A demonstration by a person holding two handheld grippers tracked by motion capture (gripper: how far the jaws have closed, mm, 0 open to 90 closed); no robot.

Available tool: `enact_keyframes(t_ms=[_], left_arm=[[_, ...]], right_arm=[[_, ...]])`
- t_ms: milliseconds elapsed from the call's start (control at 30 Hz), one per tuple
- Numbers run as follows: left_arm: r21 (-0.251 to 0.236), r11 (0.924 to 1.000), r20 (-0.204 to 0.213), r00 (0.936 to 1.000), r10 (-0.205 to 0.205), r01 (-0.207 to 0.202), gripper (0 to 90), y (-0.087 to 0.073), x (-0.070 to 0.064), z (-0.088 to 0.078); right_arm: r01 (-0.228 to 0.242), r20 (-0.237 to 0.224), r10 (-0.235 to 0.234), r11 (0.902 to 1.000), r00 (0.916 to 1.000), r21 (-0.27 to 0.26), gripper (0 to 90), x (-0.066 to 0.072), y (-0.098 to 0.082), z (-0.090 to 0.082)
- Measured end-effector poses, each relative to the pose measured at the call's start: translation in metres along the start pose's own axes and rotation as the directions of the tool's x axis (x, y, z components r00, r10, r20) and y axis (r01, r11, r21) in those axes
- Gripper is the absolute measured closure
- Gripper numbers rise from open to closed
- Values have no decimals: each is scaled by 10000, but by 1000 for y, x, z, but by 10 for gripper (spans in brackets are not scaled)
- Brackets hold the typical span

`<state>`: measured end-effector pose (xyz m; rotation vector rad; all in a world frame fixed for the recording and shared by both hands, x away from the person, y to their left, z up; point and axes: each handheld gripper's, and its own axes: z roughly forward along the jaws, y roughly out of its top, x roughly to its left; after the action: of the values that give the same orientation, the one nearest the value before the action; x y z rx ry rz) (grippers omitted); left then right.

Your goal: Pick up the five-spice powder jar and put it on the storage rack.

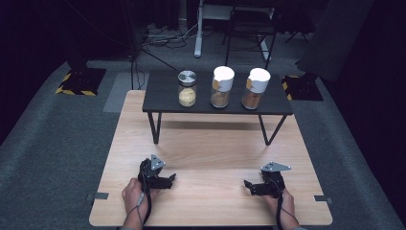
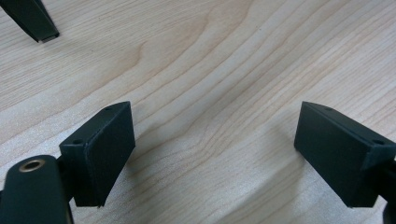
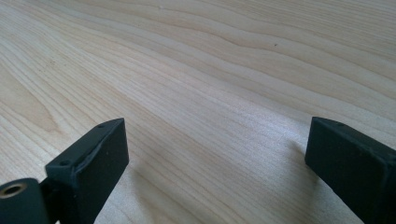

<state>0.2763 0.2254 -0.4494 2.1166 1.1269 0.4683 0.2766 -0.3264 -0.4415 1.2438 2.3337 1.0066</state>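
Left gripper (image 1: 168, 179) and right gripper (image 1: 248, 185): resting on worktop (image 1: 210, 148), fingers apart, empty. Three jars (image 1: 187, 89) on the small black table (image 1: 158, 100); best approached level, fingers wide.

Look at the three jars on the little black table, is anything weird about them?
One jar has a flat silver lid. The other two jars wear tall white caps that sit tilted, and both carry a tan label. Nothing has spilled or tipped on the black shelf.

A dim lab: hazard-taped stand bases (image 1: 79, 81), loose floor cables (image 1: 163, 38), grey carpet (image 1: 57, 143).
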Motion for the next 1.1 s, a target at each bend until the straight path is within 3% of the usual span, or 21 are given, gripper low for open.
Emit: enact_keyframes(t_ms=[133,233,1100], left_arm=[[2,10000,-2,10000,19,-19,124,0,0,0],[-5,10000,-1,10000,23,-23,124,0,0,0],[2,10000,-1,10000,7,-7,124,0,0,0]], right_arm=[[521,490,-519,9986,9975,-42,39,11,-3,3],[423,557,-413,9990,9976,-170,22,13,-6,5],[521,491,-512,9985,9975,-188,22,12,-7,4]])
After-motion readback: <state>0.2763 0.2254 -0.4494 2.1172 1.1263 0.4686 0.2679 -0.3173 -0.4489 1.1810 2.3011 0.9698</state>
